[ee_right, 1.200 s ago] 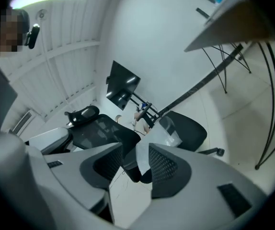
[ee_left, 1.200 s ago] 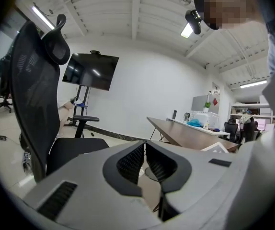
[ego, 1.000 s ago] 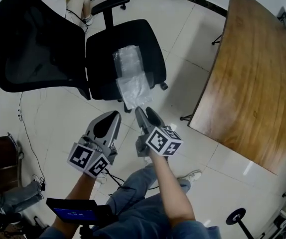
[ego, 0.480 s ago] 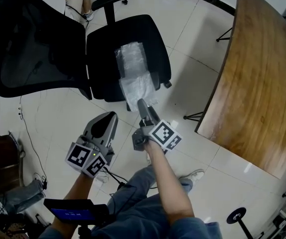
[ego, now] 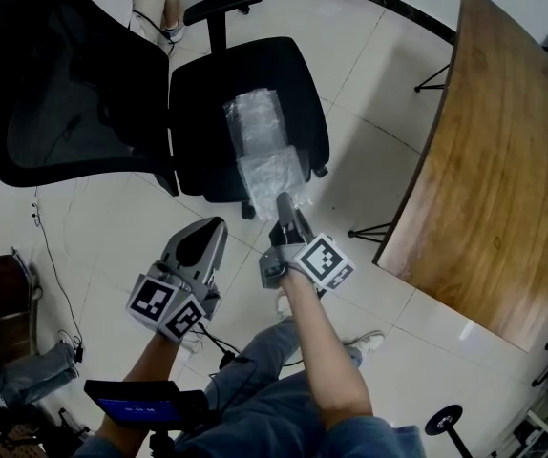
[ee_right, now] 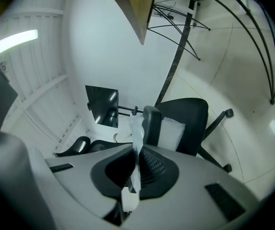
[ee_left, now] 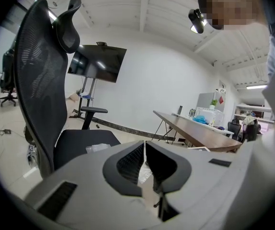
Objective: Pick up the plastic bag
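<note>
A clear plastic bag (ego: 263,141) lies on the black seat (ego: 207,84) of an office chair, its near end drooping over the seat's front edge. My right gripper (ego: 284,202) reaches that drooping end. Its jaws have just closed, and the film (ee_right: 136,164) is pinched between the pads. The rest of the bag (ee_right: 172,132) stays flat on the seat. My left gripper (ego: 212,229) hangs lower left of the chair, shut and empty. In its own view the left gripper (ee_left: 144,143) points at the seat, where the bag (ee_left: 97,147) shows.
The chair's mesh backrest (ego: 64,84) and an armrest (ego: 219,3) rise behind the seat. A long wooden table (ego: 503,160) runs along the right. Cables (ego: 50,256) trail on the tiled floor. A dark screen on a stand (ee_left: 97,63) is at the far wall.
My right gripper moved forward to the bag's hanging end, rolled onto its side, and went from open to shut on the film. The left gripper barely shifted.
</note>
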Action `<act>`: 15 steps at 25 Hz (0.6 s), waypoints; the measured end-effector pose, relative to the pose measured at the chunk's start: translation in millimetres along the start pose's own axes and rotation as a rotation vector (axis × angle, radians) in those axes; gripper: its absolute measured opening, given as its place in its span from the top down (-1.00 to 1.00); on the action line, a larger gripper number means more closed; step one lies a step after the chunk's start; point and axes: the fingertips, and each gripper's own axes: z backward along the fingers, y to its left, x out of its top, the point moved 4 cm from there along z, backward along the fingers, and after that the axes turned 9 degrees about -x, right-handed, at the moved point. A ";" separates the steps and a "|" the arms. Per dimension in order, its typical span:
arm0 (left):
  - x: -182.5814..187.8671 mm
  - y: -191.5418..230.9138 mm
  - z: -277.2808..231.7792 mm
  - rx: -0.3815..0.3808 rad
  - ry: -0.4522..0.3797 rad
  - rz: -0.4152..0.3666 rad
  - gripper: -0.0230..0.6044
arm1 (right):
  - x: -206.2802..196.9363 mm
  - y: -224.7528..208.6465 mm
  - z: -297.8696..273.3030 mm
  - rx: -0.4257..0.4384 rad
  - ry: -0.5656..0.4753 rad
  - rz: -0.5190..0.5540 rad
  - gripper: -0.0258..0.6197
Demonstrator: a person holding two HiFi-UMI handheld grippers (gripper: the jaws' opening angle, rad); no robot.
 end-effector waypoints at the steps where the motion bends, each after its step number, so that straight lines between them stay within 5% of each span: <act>1: 2.1 -1.5 -1.2 -0.003 -0.003 0.001 0.85 | 1.4 2.1 0.1 0.000 0.000 0.012 0.90; 15: 35.2 -30.5 -24.6 -0.071 -0.063 -0.016 0.85 | 19.4 53.2 11.5 0.038 0.122 0.232 0.90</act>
